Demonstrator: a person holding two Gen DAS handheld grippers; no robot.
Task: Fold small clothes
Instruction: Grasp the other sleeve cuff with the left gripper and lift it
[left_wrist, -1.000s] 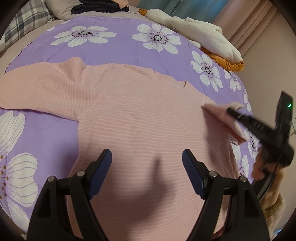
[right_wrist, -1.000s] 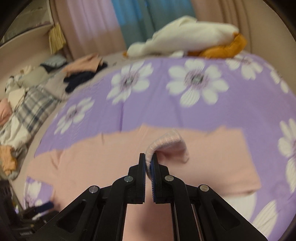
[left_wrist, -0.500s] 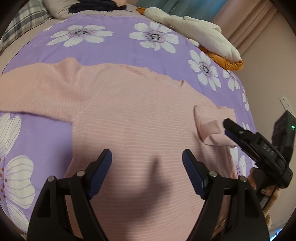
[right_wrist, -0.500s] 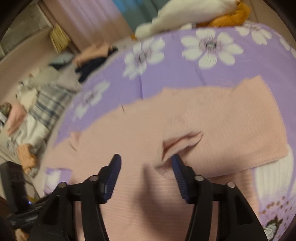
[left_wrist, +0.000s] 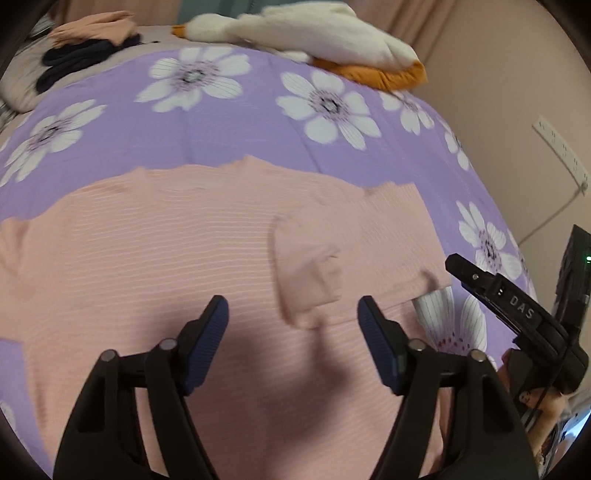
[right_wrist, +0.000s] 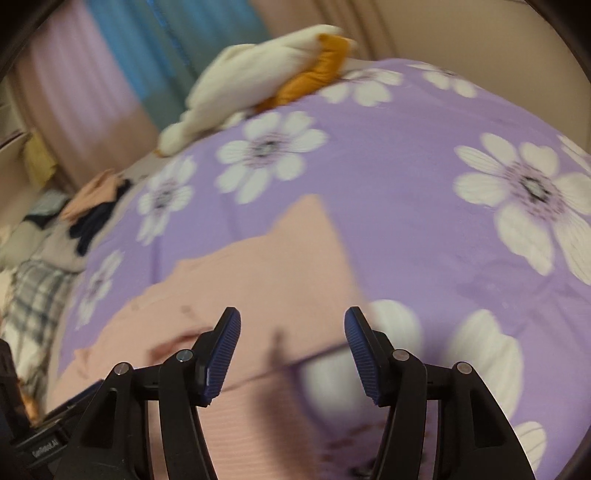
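A pink striped long-sleeve top (left_wrist: 177, 251) lies flat on a purple flowered bedspread (left_wrist: 258, 140). Its right sleeve is folded inward, and the cuff end (left_wrist: 306, 273) rests on the body of the top. My left gripper (left_wrist: 293, 321) is open and empty, hovering over the lower body of the top. My right gripper (right_wrist: 291, 332) is open and empty above the folded sleeve (right_wrist: 280, 266) near the top's right edge. The right gripper also shows in the left wrist view (left_wrist: 517, 306) at the right, off the top's edge.
A white and orange pile of clothes (left_wrist: 332, 37) lies at the far edge of the bed. Dark and pink clothes (left_wrist: 85, 48) lie at the far left. A plaid cloth (right_wrist: 33, 295) lies at the left. A wall (left_wrist: 517, 92) stands close on the right.
My right gripper carried the sleeve cuff inward over the top, opened and let it go, then drew back to the right. The left gripper stayed open and swung its view right.
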